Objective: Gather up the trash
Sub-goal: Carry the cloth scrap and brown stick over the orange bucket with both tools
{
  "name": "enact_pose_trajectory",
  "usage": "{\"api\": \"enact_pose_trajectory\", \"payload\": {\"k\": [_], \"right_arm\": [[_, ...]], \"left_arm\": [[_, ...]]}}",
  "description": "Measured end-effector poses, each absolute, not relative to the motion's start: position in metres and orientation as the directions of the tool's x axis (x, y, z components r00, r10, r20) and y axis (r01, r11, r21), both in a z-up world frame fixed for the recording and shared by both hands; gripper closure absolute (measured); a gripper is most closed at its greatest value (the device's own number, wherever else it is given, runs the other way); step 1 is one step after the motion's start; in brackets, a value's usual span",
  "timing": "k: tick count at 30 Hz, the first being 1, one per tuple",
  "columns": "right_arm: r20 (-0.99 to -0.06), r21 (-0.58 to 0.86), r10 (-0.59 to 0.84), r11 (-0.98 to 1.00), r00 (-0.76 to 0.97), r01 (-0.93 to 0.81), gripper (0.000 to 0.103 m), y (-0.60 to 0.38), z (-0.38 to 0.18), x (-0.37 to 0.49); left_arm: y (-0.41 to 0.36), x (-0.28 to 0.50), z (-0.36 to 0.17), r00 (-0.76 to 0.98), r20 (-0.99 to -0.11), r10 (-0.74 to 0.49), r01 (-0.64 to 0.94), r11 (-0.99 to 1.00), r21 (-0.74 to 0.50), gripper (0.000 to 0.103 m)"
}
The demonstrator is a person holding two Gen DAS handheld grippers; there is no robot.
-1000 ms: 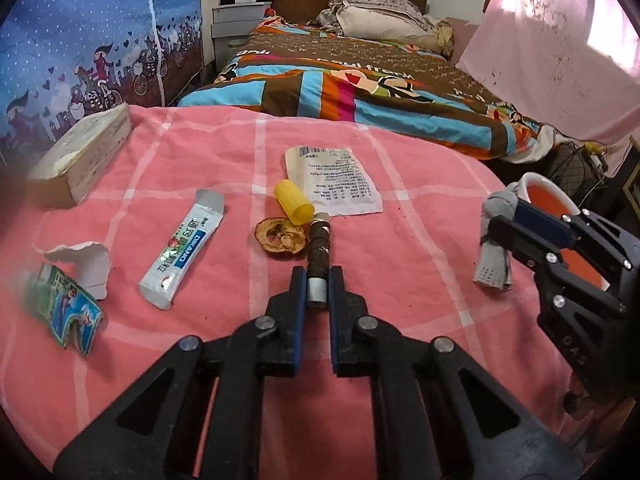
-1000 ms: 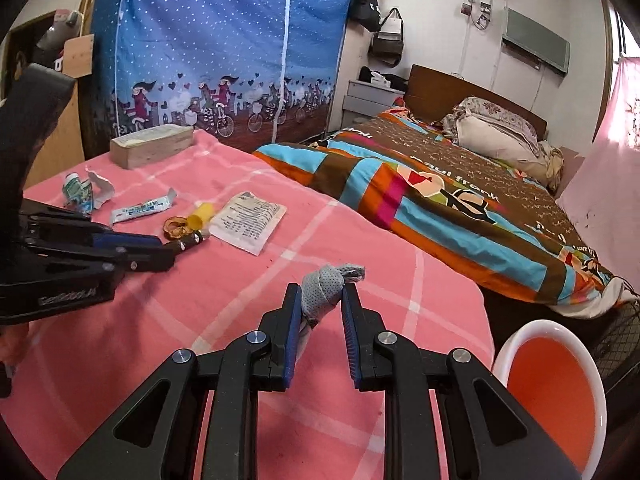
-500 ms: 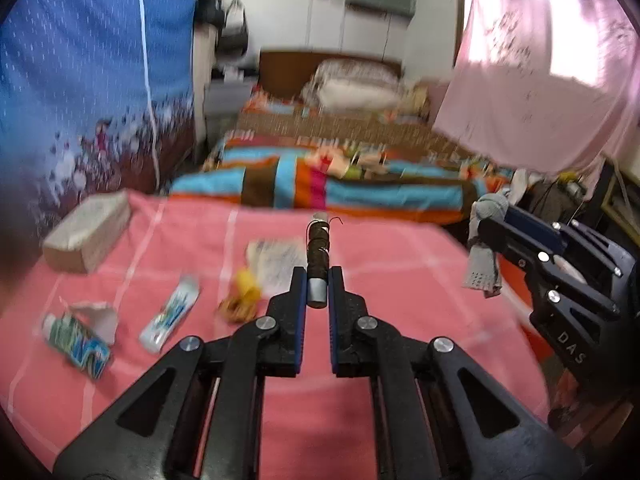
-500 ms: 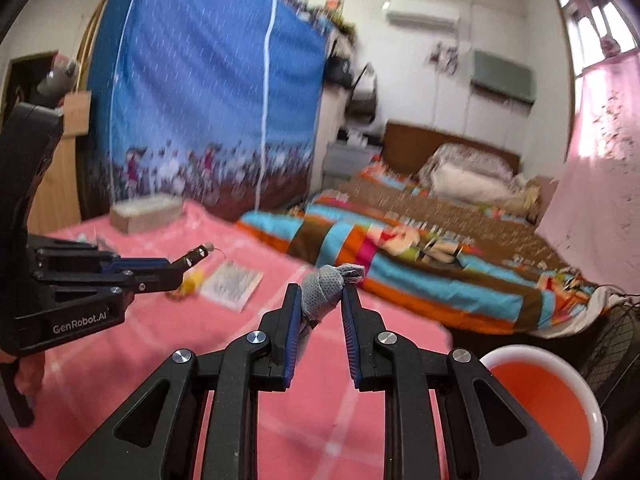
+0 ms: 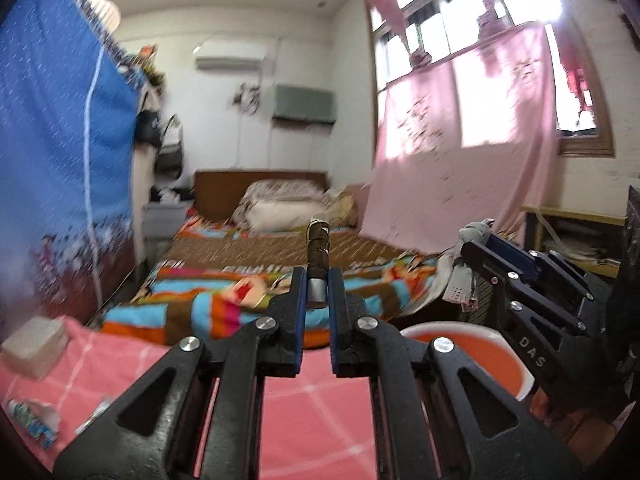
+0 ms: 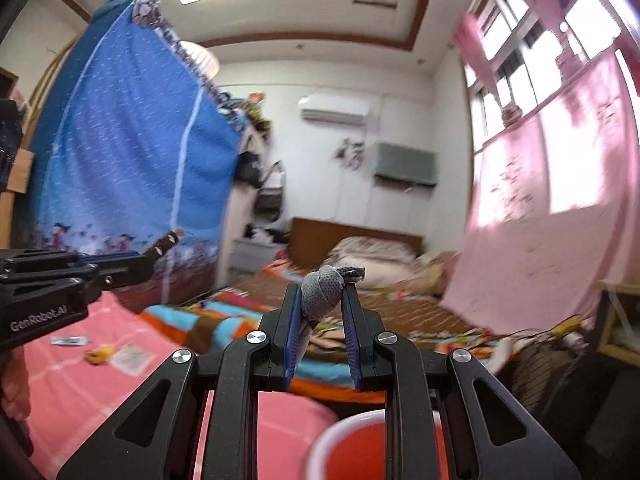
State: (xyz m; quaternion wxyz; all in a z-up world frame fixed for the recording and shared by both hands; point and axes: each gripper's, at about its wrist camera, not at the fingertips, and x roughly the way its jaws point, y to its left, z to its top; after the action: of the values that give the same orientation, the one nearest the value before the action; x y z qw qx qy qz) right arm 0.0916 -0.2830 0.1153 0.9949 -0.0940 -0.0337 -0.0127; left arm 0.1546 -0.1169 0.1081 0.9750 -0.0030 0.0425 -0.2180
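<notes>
Left gripper (image 5: pixel 317 280) clamped on a brown stick-like scrap (image 5: pixel 317 254), raised clear of the pink cloth (image 5: pixel 312 412); right gripper (image 6: pixel 320 300) clamped on a grey rag (image 6: pixel 322 298); both near the orange bin (image 5: pixel 464 346).

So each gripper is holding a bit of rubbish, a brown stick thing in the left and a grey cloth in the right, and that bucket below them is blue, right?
Not quite: the bucket is orange-red inside with a white rim, as the left wrist view shows. The rest holds: the left gripper clamps the brown stick, and the right gripper clamps the grey cloth.
</notes>
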Motion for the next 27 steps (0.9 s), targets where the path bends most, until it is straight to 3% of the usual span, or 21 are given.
{"api": "enact_pose_trajectory", "payload": {"k": [4, 10, 27], "right_arm": [[0.088, -0.182, -0.087, 0.978, 0.992, 0.102, 0.085, -0.304, 0.116, 0.087], [0.052, -0.141, -0.144, 0.979, 0.988, 0.150, 0.085, -0.331, 0.116, 0.088], [-0.267, -0.138, -0.209, 0.974, 0.941, 0.177, 0.085, -0.362, 0.092, 0.121]], "left_arm": [[-0.143, 0.148, 0.113, 0.874, -0.027, -0.486, 0.486, 0.874, 0.012, 0.058], [-0.177, 0.148, 0.112, 0.830, -0.049, -0.556, 0.557, 0.830, 0.025, 0.058], [-0.233, 0.198, 0.059, 0.672, -0.394, -0.627, 0.607, 0.771, -0.192, 0.058]]}}
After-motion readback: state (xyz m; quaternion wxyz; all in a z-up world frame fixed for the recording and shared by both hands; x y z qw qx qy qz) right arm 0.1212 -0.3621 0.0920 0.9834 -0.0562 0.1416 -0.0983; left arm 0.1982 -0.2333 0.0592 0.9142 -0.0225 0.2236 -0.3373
